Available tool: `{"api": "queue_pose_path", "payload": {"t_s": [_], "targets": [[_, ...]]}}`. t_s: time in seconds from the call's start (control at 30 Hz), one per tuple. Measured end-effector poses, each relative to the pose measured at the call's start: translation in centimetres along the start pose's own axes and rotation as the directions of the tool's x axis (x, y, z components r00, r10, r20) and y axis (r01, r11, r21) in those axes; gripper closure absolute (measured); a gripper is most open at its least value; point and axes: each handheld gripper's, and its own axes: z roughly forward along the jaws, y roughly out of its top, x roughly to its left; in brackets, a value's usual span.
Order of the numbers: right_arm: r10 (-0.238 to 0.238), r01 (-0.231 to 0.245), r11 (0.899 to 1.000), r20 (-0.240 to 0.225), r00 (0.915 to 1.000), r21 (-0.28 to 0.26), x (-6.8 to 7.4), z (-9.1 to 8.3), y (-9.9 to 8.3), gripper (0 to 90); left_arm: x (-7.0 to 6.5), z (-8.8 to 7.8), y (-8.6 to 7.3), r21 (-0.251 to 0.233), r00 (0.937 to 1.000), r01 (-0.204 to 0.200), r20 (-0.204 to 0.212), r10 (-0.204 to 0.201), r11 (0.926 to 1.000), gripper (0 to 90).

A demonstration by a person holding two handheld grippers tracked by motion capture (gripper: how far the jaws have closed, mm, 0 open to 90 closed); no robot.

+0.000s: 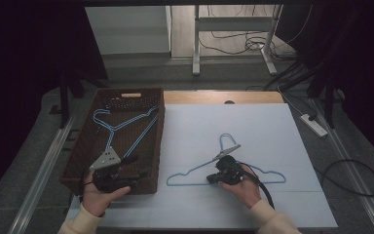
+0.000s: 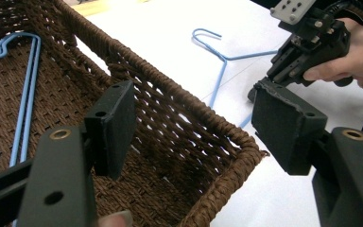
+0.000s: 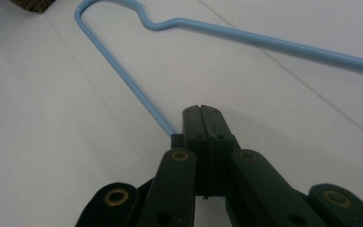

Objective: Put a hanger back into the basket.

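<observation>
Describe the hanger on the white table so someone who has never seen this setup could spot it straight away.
Start at the white table, to the right of the brown wicker basket. A thin light-blue wire hanger lies flat there, its hook towards the table's far side, with the right tongs shut on its bottom wire. Unlike the similar blue hangers in the basket, it lies out on the bare table.

Left gripper (image 2: 189,127) jaws apart, right gripper (image 3: 202,116) jaws together
</observation>
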Motion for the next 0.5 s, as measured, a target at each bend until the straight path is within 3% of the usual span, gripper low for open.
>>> {"api": "queue_pose_path", "payload": {"t_s": [0.5], "targets": [[-0.024,0.026,0.999,-0.046,0.9987,0.044,0.8,-1.5,-2.4,90.0,-0.1,-0.1,0.1,-0.002,1.0000,-0.001,0.000,0.001,1.0000,32.2]]}}
